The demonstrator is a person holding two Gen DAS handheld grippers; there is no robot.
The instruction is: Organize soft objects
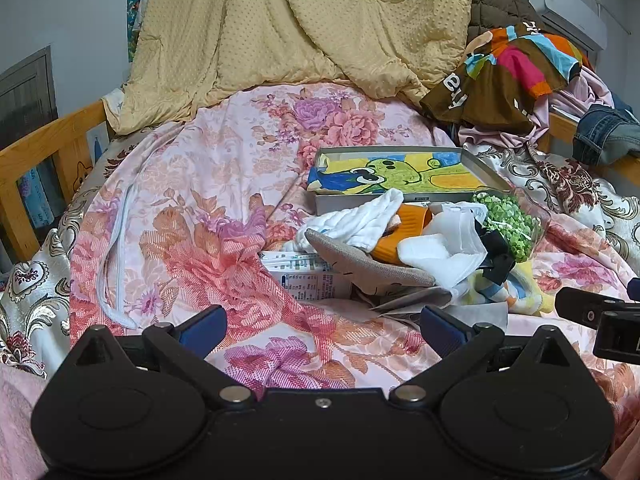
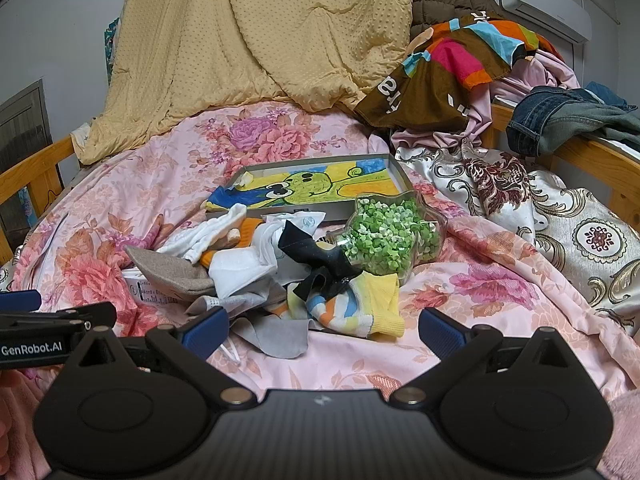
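A heap of small soft things lies mid-bed: a white cloth [image 1: 360,222], a grey felt piece [image 1: 360,258], an orange item [image 1: 404,232], a black rag [image 2: 320,256], a striped yellow sock [image 2: 360,308] and a grey cloth [image 2: 276,334]. Behind it sits a shallow grey box [image 1: 476,160] holding a green cartoon cloth [image 2: 308,188]. A clear star-shaped jar of green paper stars [image 2: 384,236] rests beside the heap. My left gripper [image 1: 322,330] is open, short of the heap. My right gripper [image 2: 322,330] is open, its fingers flanking the sock and grey cloth without touching.
A floral pink quilt [image 1: 192,208] covers the bed. A yellow dotted blanket [image 1: 280,32] hangs at the back. Piled clothes [image 2: 460,64] and jeans [image 2: 560,116] lie at the back right over a wooden rail [image 1: 40,148]. A printed carton [image 1: 312,280] sits under the heap.
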